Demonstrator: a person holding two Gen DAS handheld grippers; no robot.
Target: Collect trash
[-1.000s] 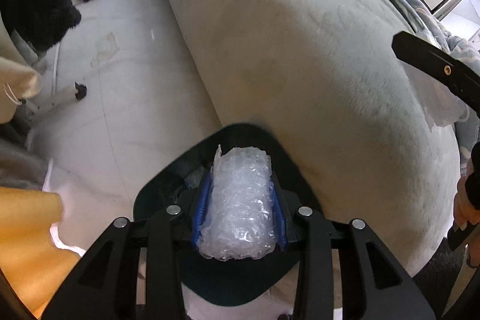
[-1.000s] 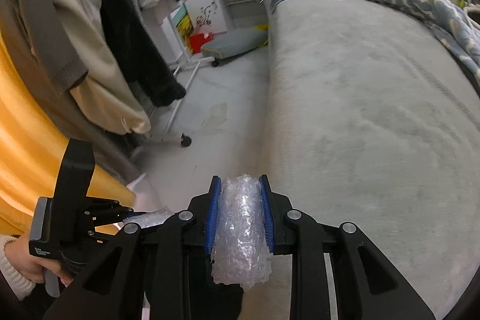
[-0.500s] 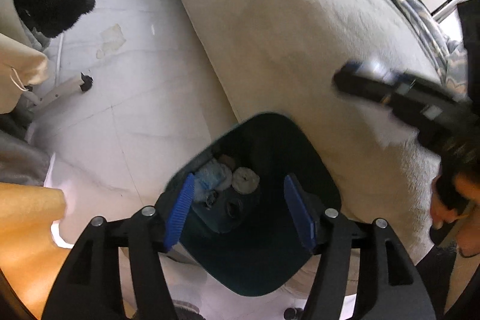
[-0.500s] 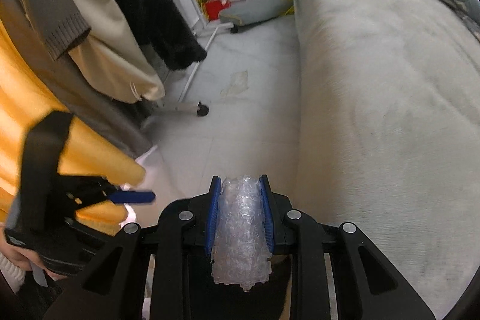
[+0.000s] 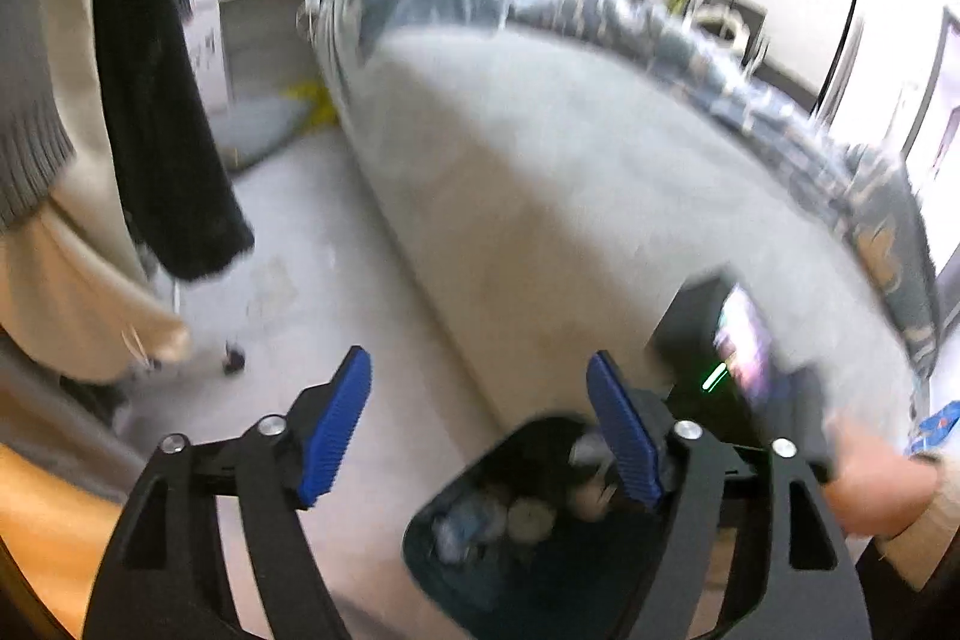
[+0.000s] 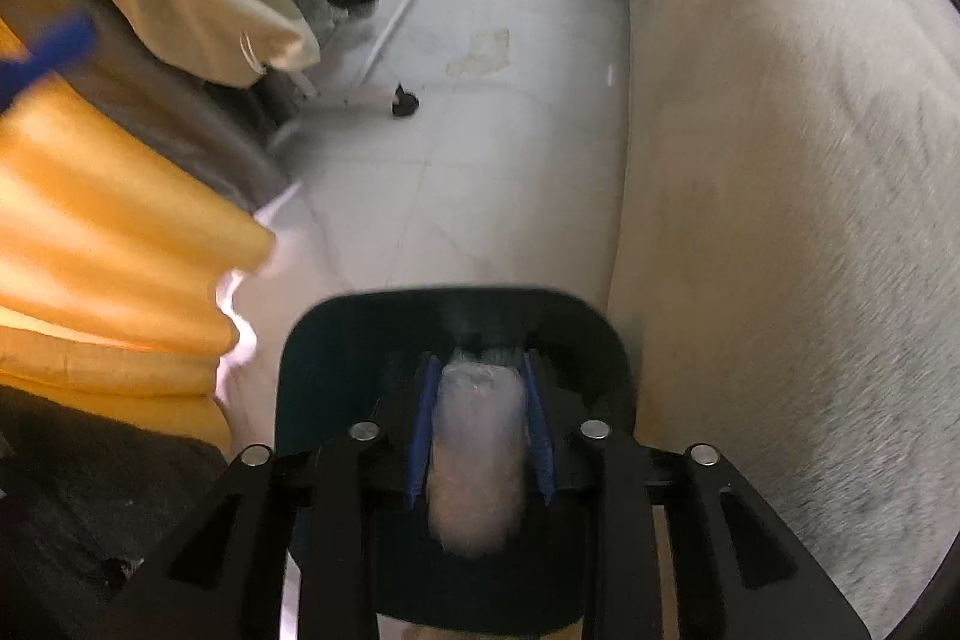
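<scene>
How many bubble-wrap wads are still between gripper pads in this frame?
1. The bubble-wrap wad sits between the right gripper's just-opening pads, above the dark bin. The left gripper is open with nothing in it. Others may lie hidden in the bin.

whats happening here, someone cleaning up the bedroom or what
Yes. A person holds a hand-held gripper in each hand and drops trash into a dark bin on the floor beside the bed. The left hand-held gripper is open and empty, its jaws just having opened. The right hand-held gripper sits over the bin with a wad of bubble wrap between its jaws, which have just been opening, so the wad looks about to drop.
</scene>
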